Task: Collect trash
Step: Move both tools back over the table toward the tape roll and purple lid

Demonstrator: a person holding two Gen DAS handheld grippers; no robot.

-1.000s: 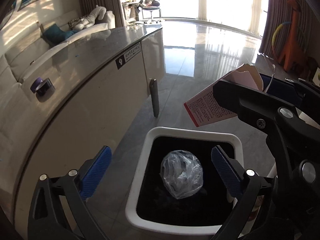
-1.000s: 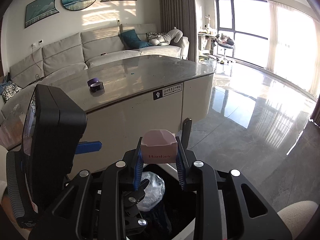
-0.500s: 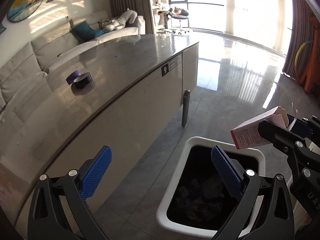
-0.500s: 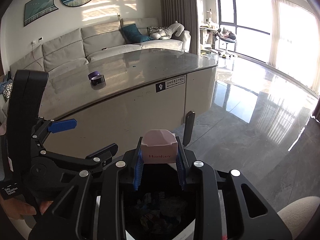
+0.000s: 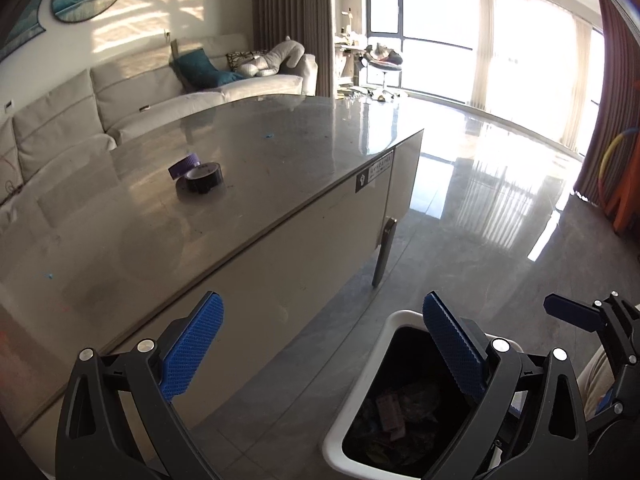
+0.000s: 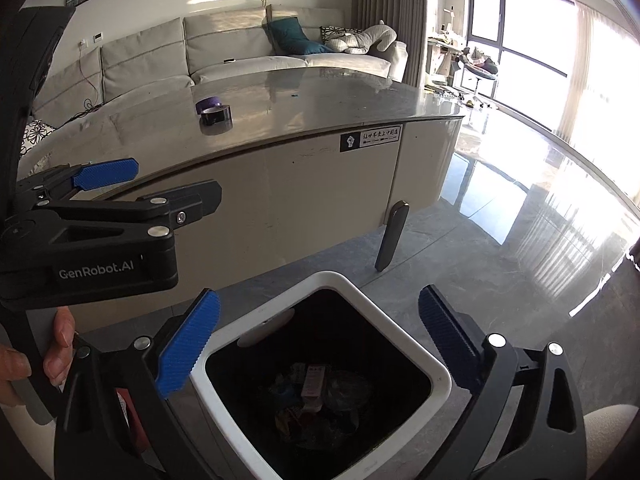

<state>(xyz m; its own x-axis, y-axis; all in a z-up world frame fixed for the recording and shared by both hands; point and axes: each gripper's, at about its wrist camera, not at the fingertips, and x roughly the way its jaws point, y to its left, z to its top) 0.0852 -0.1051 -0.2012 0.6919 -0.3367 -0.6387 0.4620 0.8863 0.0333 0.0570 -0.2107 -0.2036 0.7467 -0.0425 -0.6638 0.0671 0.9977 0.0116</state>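
A white bin (image 6: 404,332) with a black liner stands on the floor beside the table. My right gripper (image 6: 320,340) hovers over it, its jaws opening wide with nothing between them. A small pink box (image 6: 314,384) lies among crumpled trash at the bottom. My left gripper (image 5: 326,348) is open and empty, up and to the left of the bin (image 5: 360,384), above the table's side panel. In the left wrist view, one blue fingertip (image 5: 568,312) of the right gripper shows at the right edge. The left gripper (image 6: 108,188) appears at the left of the right wrist view, held by a hand (image 6: 60,344).
The grey table (image 5: 280,152) carries a black tape roll (image 5: 202,176) and a purple one (image 5: 184,165). A dark table leg (image 6: 392,240) stands just behind the bin. A sofa lines the far wall, and glossy floor stretches right toward the windows.
My right gripper opened and the pink box dropped out of it into the bin. My left gripper rose and swung left, away from the bin toward the table.
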